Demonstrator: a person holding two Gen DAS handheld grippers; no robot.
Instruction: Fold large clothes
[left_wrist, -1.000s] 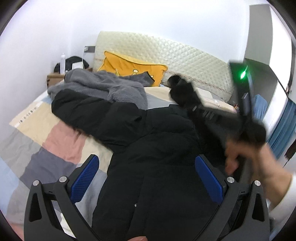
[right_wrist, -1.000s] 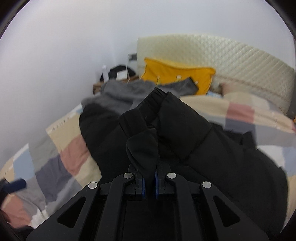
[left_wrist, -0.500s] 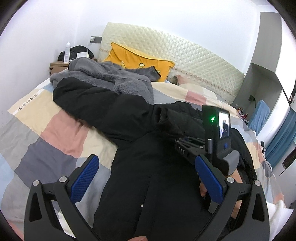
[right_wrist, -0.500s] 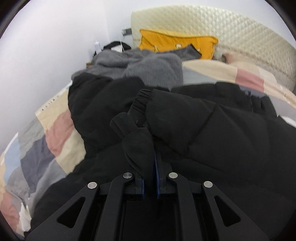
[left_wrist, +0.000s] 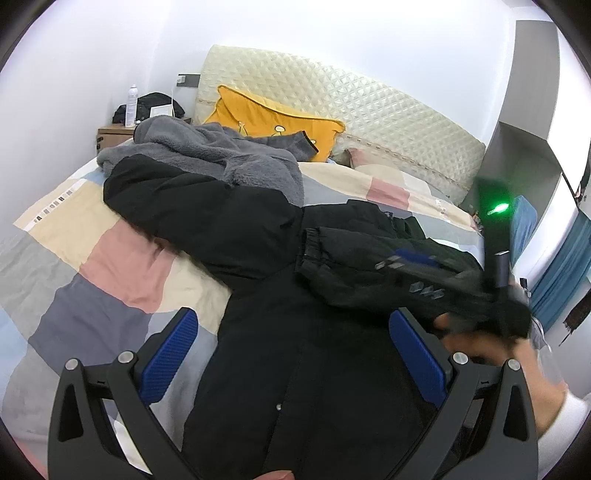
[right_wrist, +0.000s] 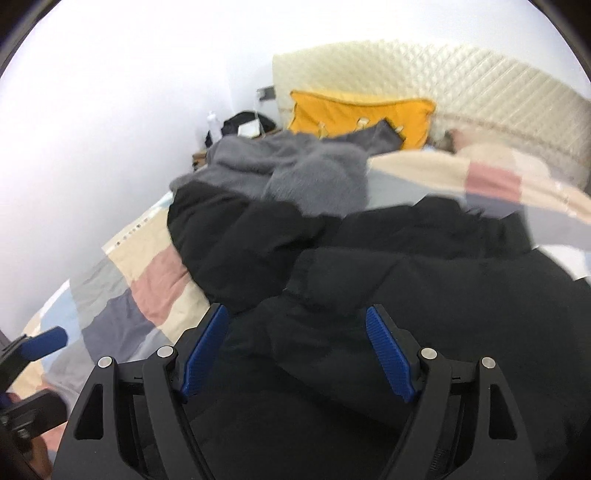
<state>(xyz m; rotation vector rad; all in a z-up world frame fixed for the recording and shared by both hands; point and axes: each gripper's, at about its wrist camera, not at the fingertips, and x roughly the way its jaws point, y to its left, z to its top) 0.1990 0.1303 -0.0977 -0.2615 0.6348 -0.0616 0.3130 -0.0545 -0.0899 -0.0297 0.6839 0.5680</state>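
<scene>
A large black puffer coat (left_wrist: 303, 369) lies spread on the bed, one sleeve (left_wrist: 192, 210) stretched out to the left, the other sleeve (left_wrist: 354, 266) folded across the chest with its cuff (left_wrist: 310, 247) toward the middle. My left gripper (left_wrist: 291, 354) is open and empty, hovering over the coat's body. My right gripper (right_wrist: 297, 347) is open and empty just above the folded sleeve (right_wrist: 369, 280); it also shows blurred in the left wrist view (left_wrist: 417, 273), held by a hand.
A grey fleece garment (left_wrist: 207, 155) lies behind the coat near a yellow pillow (left_wrist: 273, 118) and the quilted headboard (left_wrist: 351, 96). The patchwork bedsheet (left_wrist: 103, 266) is bare at the left. A nightstand (left_wrist: 114, 134) with a bottle stands at the back left.
My right gripper carried the sleeve across the coat, laid it down, opened and let go; it is now pulling back. The left gripper stayed open and nearly still.
</scene>
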